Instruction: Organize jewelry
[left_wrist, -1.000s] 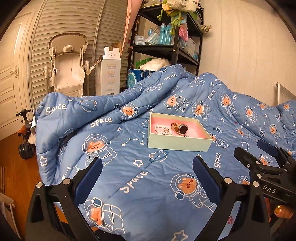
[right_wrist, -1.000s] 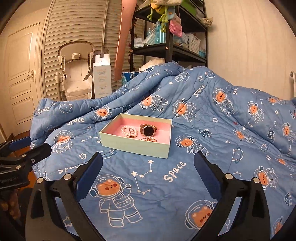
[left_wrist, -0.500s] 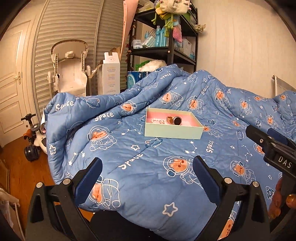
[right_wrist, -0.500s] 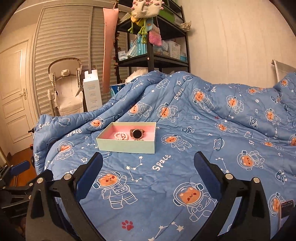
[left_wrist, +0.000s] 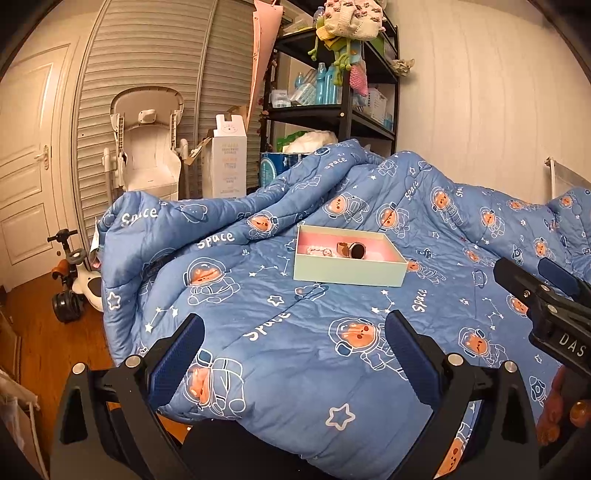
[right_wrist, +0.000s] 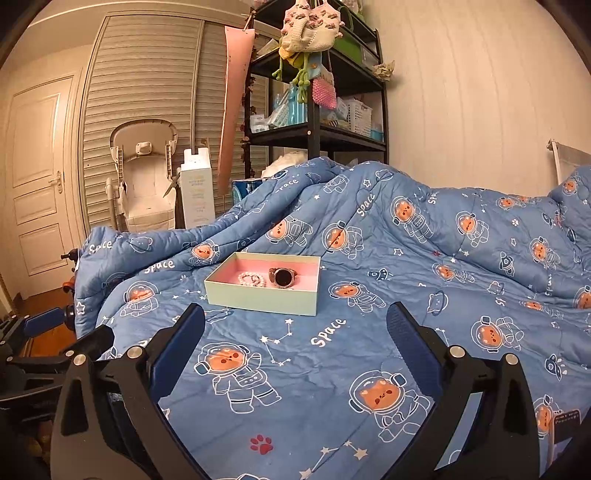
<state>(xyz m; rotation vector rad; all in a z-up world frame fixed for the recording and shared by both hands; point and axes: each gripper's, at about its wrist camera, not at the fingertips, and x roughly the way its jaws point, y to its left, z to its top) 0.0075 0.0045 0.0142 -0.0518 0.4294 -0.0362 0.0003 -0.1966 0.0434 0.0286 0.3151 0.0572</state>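
Jewelry box (right_wrist: 263, 291) lies frame-centre on the quilt (right_wrist: 369, 332), well ahead of both empty, wide-open grippers, left gripper (left_wrist: 295, 354) and right gripper (right_wrist: 295, 347), neither clearly nearer, long axis across frame, holding watch (right_wrist: 282, 277) and bead bracelet (right_wrist: 252, 279); anything behind its near wall is hidden.

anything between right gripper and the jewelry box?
Nothing: in the right wrist view only bare blue quilt lies between the right gripper and the box.
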